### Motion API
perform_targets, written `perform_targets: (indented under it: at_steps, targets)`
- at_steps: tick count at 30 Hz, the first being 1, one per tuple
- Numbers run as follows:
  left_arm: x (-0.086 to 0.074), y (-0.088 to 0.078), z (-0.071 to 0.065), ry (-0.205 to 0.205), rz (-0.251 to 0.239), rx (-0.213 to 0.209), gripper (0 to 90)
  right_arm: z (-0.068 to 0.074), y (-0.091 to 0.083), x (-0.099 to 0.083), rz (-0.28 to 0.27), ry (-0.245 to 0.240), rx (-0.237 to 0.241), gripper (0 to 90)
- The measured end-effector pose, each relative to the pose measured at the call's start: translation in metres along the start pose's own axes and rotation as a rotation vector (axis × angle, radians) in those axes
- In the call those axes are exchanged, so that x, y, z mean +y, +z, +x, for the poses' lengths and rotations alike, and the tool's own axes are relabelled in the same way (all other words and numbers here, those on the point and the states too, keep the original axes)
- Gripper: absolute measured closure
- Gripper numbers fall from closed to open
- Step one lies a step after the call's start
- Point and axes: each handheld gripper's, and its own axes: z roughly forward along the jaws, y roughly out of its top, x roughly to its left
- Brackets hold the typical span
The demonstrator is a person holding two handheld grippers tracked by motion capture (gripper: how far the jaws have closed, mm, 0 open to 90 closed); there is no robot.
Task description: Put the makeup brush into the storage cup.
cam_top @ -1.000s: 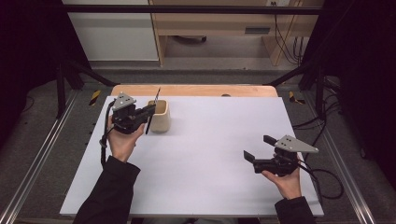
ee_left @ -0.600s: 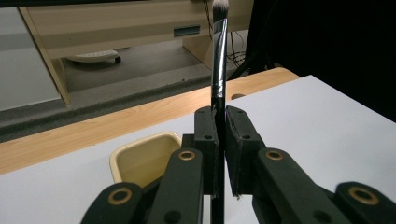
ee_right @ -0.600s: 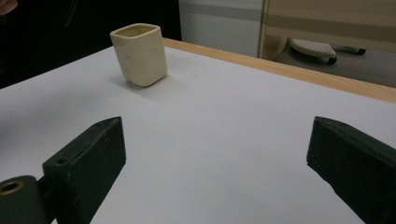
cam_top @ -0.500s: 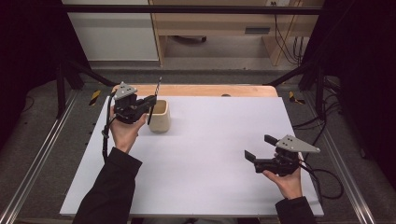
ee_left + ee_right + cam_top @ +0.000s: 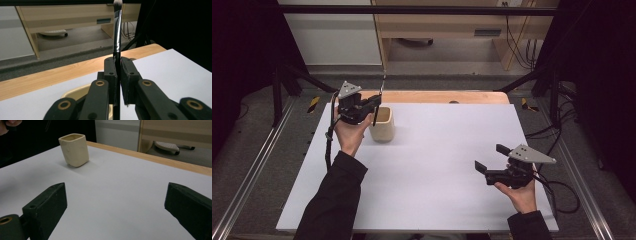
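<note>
A beige square cup (image 5: pixel 383 128) stands at the far left of the white board (image 5: pixel 432 190). My left gripper (image 5: pixel 375 103) hovers just left of and above the cup's rim, shut on a thin black makeup brush (image 5: pixel 382 89) that stands upright with its bristle tip up. In the left gripper view the jaws (image 5: pixel 118 62) pinch the brush handle (image 5: pixel 117 35), and the cup rim (image 5: pixel 75 93) lies below them. My right gripper (image 5: pixel 492 158) rests open near the board's right front, with nothing between its jaws. In the right gripper view the cup (image 5: pixel 74 150) stands far off.
The board lies on a wooden table whose far edge (image 5: pixel 437 96) shows behind it. Metal rails (image 5: pixel 252 165) run along both sides. Cables (image 5: pixel 557 190) trail from the right gripper. Wooden furniture (image 5: pixel 442 30) stands on the floor beyond.
The left hand has carried the brush away from the person and a little up, so it now stands over the cup's left rim. The right gripper has stayed put.
</note>
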Motion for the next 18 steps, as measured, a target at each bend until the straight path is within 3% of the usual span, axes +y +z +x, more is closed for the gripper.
perform_targets:
  at_steps: [18]
  targets:
    - [0.005,0.021,0.008,-0.006,-0.002,0.023,83.9,-0.001,0.000,0.000,-0.001,0.005,0.003,4.6]
